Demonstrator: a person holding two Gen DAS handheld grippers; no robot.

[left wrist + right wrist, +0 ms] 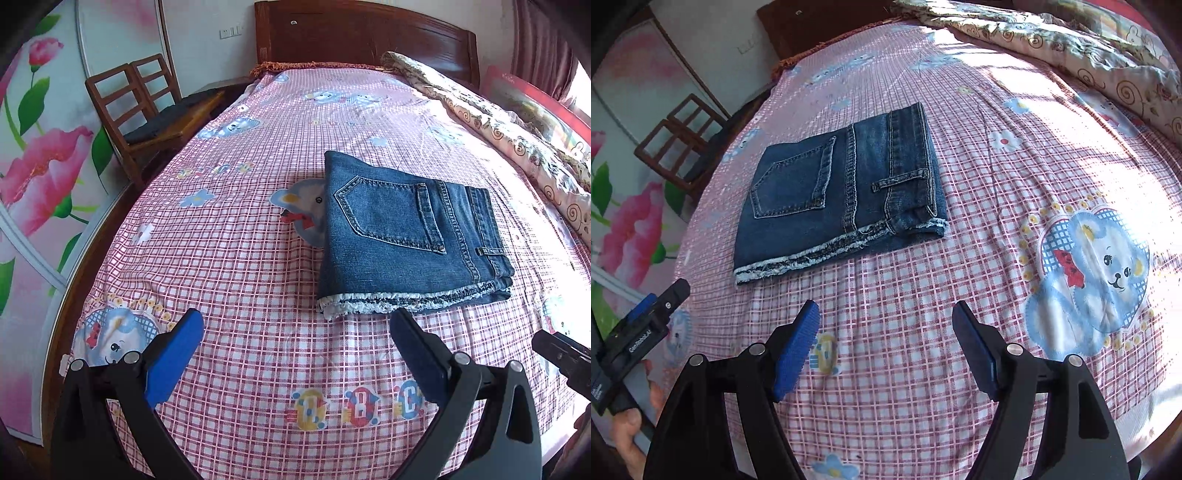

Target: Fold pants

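The blue denim pants (402, 236) lie folded into a compact rectangle on the pink checked bed sheet (240, 266), back pocket up, frayed hems toward me. They also show in the right wrist view (842, 192). My left gripper (295, 328) is open and empty, hovering just short of the frayed edge. My right gripper (884, 317) is open and empty, a little in front of and to the right of the pants. The left gripper's body also shows at the left edge of the right wrist view (642, 328).
A rolled floral quilt (517, 147) lies along the bed's right side. A wooden headboard (362, 33) stands at the far end. Two wooden chairs (147, 107) stand left of the bed, by a flowered wardrobe (40, 166).
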